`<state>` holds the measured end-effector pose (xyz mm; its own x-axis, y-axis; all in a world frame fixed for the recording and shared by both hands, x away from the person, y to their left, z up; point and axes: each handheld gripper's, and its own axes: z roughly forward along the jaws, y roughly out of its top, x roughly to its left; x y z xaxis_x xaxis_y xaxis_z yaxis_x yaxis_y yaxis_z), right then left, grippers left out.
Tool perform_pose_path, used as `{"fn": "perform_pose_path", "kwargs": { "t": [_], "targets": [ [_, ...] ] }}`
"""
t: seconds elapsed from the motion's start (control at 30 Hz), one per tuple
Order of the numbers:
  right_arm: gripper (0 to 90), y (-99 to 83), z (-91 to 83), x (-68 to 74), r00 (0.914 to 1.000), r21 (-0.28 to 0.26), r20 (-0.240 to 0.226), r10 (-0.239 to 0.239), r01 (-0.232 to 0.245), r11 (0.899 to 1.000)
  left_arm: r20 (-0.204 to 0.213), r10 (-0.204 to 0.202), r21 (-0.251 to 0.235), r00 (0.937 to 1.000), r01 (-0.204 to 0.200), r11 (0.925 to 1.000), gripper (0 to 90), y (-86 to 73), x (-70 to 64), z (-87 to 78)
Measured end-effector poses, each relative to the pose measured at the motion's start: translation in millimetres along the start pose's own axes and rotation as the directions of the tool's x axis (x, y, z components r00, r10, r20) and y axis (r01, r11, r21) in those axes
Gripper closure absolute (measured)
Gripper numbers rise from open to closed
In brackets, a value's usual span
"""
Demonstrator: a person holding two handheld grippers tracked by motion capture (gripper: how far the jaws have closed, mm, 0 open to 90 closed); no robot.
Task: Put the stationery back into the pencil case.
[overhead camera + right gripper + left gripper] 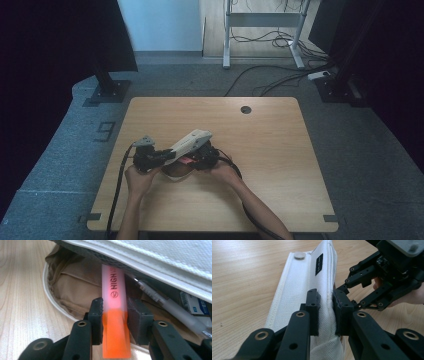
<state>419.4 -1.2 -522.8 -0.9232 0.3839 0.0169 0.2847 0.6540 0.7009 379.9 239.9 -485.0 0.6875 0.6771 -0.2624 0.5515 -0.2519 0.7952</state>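
At 6 o'clock on the surface [280,150], my left tongs [325,312] pinch the soft case flap [294,295], right tongs [115,315] pinch the light, stiff, slippery highlighter [113,302] at mid-body.

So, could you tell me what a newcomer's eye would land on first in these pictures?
Probably the highlighter, pink with an orange end, clamped in the right gripper at the mouth of the open white pencil case, with a pen and an eraser lying inside. Next, the left gripper pinching the case's white flap and holding it up. From above, both meet near the front of the wooden table.
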Motion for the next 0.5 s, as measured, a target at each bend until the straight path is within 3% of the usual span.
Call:
{"fn": "perform_pose_path", "kwargs": {
  "t": [0.17, 0.5],
  "targets": [
    [52.7, -3.8, -6.6, -3.8, 0.9997, -0.009, 0.013, 0.021, -0.021, 1.000, 0.001, -0.001, 0.001, 1.0000, 0.001, 1.0000, 76.4, -0.1, 0.3, 0.2],
    [56.9, -21.3, -33.6, -4.3, 0.9975, -0.020, 0.020, 0.067, -0.067, 0.998, 0.003, 0.000, 0.003, 1.0000, 0.000, 1.0000, 76.3, -0.3, 0.6, 0.7]
  ]
}}
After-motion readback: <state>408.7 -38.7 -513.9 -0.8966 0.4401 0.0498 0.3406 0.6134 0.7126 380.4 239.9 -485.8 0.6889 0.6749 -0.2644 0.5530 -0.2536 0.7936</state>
